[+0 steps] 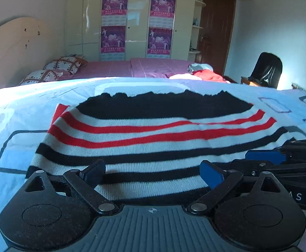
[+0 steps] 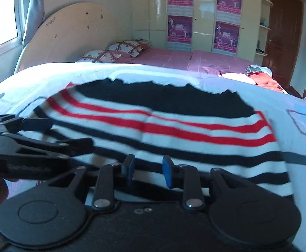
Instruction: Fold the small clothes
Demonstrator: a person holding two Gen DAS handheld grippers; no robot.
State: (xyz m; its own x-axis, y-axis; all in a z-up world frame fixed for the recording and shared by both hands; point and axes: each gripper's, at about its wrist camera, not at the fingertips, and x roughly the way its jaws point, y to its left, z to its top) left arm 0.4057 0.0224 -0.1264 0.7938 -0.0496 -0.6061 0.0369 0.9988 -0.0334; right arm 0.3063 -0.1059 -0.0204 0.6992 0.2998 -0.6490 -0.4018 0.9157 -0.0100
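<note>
A small knit garment (image 1: 153, 134) with white, red and black stripes and a black far part lies flat on the light blue sheet (image 1: 26, 105); it also shows in the right wrist view (image 2: 163, 126). My left gripper (image 1: 153, 173) is open, its jaws wide apart over the garment's near hem. My right gripper (image 2: 146, 171) is open with a narrower gap at the near hem, right of the left one. Each gripper shows in the other's view: the right gripper (image 1: 264, 161), the left gripper (image 2: 54, 134).
A pink bed (image 1: 131, 67) with patterned pillows (image 1: 62, 65) lies beyond. A pile of red and white clothes (image 1: 203, 74) sits at its right end. A black chair (image 1: 266, 69), a wardrobe (image 1: 131, 21) and a brown door (image 1: 216, 31) stand behind.
</note>
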